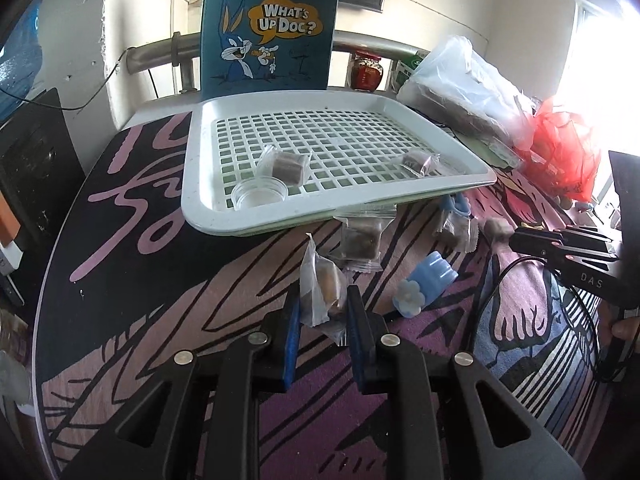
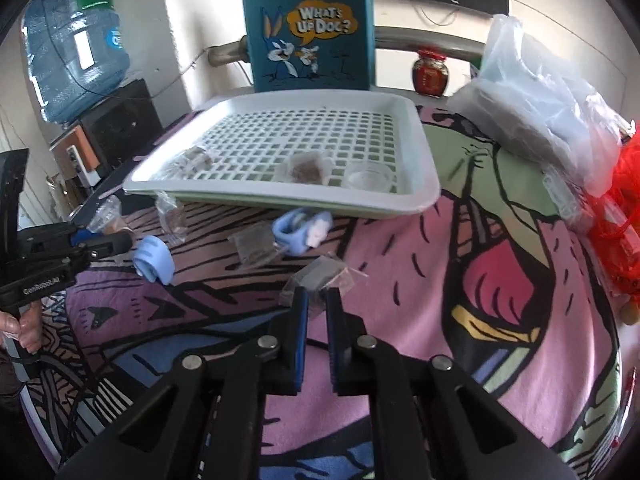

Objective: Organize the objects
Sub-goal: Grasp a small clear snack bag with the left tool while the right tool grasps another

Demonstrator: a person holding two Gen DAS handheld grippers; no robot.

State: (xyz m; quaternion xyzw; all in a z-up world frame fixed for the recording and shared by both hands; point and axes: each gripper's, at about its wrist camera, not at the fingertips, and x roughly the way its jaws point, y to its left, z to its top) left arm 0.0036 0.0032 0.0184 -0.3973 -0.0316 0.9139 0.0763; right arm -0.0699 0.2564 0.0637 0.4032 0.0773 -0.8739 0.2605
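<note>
Snack packets are pinched, one in the left gripper and one in the right gripper, low over the cloth before the white tray, and thin crinkly wrappers could slip out.

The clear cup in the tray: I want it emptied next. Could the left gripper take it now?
Probably not: the left gripper is shut on a wrapped snack. Otherwise the clear cup sits unobstructed by the tray's near rim.
</note>
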